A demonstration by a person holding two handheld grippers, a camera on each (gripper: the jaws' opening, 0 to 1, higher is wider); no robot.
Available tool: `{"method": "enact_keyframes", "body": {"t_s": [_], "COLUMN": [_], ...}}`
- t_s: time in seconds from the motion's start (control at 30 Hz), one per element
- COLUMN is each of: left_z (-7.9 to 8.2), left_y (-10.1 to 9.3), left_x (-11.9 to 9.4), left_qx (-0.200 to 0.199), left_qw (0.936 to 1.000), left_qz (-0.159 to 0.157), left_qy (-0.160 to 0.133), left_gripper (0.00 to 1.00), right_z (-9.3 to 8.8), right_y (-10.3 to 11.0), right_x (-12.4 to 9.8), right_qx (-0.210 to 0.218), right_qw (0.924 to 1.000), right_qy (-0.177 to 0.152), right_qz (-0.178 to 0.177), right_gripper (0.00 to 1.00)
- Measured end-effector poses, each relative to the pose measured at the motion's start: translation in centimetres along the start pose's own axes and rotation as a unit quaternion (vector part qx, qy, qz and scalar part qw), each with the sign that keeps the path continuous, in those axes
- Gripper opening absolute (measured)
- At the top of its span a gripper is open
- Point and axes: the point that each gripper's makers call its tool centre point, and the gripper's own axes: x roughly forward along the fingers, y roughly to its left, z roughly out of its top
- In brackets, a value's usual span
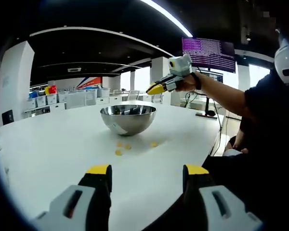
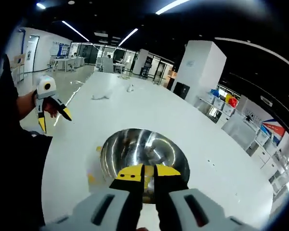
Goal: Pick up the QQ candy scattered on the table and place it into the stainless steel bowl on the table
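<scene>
From the left gripper view I see my left tongs (image 1: 147,175) low over the near edge of the white surface (image 1: 48,149), jaws spread wide apart with nothing between them. Ahead of them sits the steel bowl (image 1: 128,118), upright, well back from the edge. A few yellow candies (image 1: 118,152) lie on the surface just in front of the bowl, near one another and apart from its base; I count about four, one of them (image 1: 154,144) a little off to the right.

In the same view my right tongs (image 1: 156,88) hang in the air above and just to the right of the bowl, yellow tips pointing down toward it. A hand (image 1: 185,83) grips them, with a bare forearm and dark sleeve running off to the right.

From the right gripper view I look down along the right tongs (image 2: 143,172) straight into the bowl (image 2: 135,151). The yellow tips are nearly together, only a thin gap between them, and I cannot tell whether a candy is pinched there. A candy (image 2: 98,149) sits on the surface (image 2: 207,139) beside the bowl's left rim, and another yellow one (image 2: 90,178) lies nearer the camera. My left tongs (image 2: 54,118) show at the left, spread open, held off the edge of the surface.
</scene>
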Motion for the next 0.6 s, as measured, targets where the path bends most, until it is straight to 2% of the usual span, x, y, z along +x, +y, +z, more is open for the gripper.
{"method": "enact_keyframes", "body": {"t_s": [0.13, 0.27, 0.5, 0.6], "left_z": [-0.1, -0.6, -0.7, -0.8], "left_y": [0.5, 1.7, 2.2, 2.6], "left_x": [-0.3, -0.6, -0.7, -0.7], "left_qx": [-0.003, -0.008, -0.015, -0.018], "left_qw": [1.0, 0.9999, 0.9999, 0.9998], "left_qz": [0.001, 0.006, 0.009, 0.012], "left_qy": [0.0, 0.001, -0.001, -0.001], "left_gripper": [0.59, 0.59, 0.59, 0.59], "right_z": [-0.4, -0.8, -0.6, -0.3], "right_y": [-0.6, -0.1, -0.1, -0.1], "right_x": [2.0, 3.6, 5.3, 5.4], "right_qx": [-0.04, -0.07, -0.08, -0.078], "right_qw": [0.998, 0.9927, 0.9896, 0.9894], "right_qy": [0.044, 0.083, 0.098, 0.099], "right_qz": [0.02, 0.052, 0.07, 0.071], "right_gripper": [0.09, 0.09, 0.1, 0.13]}}
